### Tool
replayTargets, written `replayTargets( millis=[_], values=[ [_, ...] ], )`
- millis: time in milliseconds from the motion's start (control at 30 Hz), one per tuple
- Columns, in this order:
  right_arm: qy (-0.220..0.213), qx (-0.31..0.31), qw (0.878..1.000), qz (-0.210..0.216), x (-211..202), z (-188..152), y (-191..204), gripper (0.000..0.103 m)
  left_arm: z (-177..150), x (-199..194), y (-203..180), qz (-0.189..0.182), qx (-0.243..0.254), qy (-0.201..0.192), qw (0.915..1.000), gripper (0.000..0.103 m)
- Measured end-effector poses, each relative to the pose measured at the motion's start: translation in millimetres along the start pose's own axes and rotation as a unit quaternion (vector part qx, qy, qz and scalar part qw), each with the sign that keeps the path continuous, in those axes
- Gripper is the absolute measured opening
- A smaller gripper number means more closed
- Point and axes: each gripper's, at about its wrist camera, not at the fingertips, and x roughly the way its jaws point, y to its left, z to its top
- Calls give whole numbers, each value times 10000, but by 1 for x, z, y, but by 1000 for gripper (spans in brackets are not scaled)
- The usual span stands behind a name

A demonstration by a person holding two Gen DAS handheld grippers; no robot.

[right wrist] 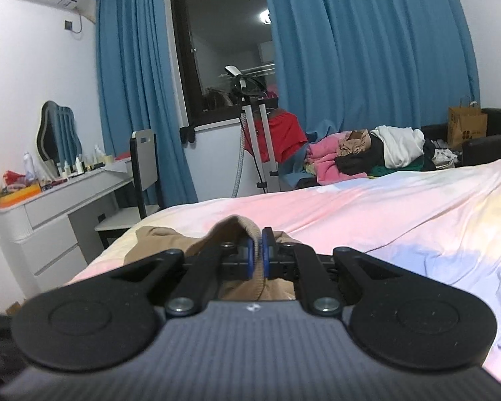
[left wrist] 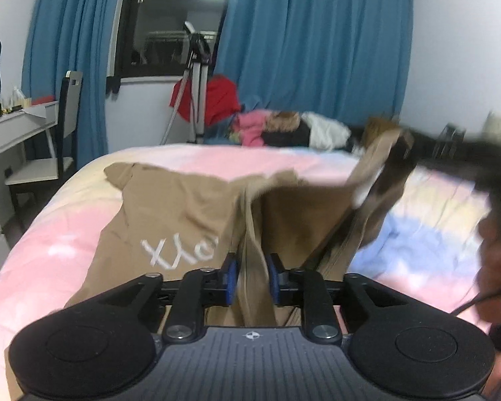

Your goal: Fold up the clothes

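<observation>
While the bed (right wrist: 367,207) fills most of both views under its pink, yellow and blue cover, what matters to me is how the tan garment (left wrist: 170,207) runs across it. In the left wrist view it lies spread over the near part of the bed, its long axis running away from me toward the curtains, with white lettering on the flat panel just left of my left claw (left wrist: 252,275). The far right part is lifted off the cover and slants up to the right, where it blurs; there a dark blurred shape shows, which I judge to be my other arm and tool, though I cannot make it out.

The left claw is pinched narrow on a gathered ridge of the tan cloth, which passes straight between its blue pads and on under the tool. The right claw (right wrist: 257,254) is likewise closed tight on a rolled edge of the same cloth, which humps up over its tips; the rest of the garment lies ahead and to the left of it, low on the cover.

So both claws hold cloth, the right one higher. I judge a fold is under way, the raised part to be carried leftward over the flat panel.

The heap of other clothes (right wrist: 367,153) sits well apart at the far edge.
</observation>
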Motion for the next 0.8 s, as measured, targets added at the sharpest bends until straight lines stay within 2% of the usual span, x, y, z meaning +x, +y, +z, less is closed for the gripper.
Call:
replayTargets(
  millis=[167, 367, 433, 600, 700, 800],
  values=[
    [-61, 123, 9997, -192, 0, 1, -7, 8, -12, 15, 2, 556, -84, 290, 9980, 29],
    [107, 314, 9982, -508, 8, -3, -18, 8, -12, 21, 23, 1055, -556, 412, 9920, 32],
    [130, 296, 9977, -600, 11, -6, -18, 9, -10, 18, 28, 1115, -666, 321, 9910, 22],
    [-347, 62, 9957, -856, 4, -11, -10, 9, 2, -7, 27, 1094, -774, -327, 9904, 8],
    [-814, 17, 9942, -705, -17, 27, 2, 8, 24, -39, 27, 1018, -912, -997, 9856, 7],
    [-1285, -22, 9903, -532, -39, 67, 14, 8, 57, -80, 29, 914, -1051, -1661, 9762, 6]
  ],
)
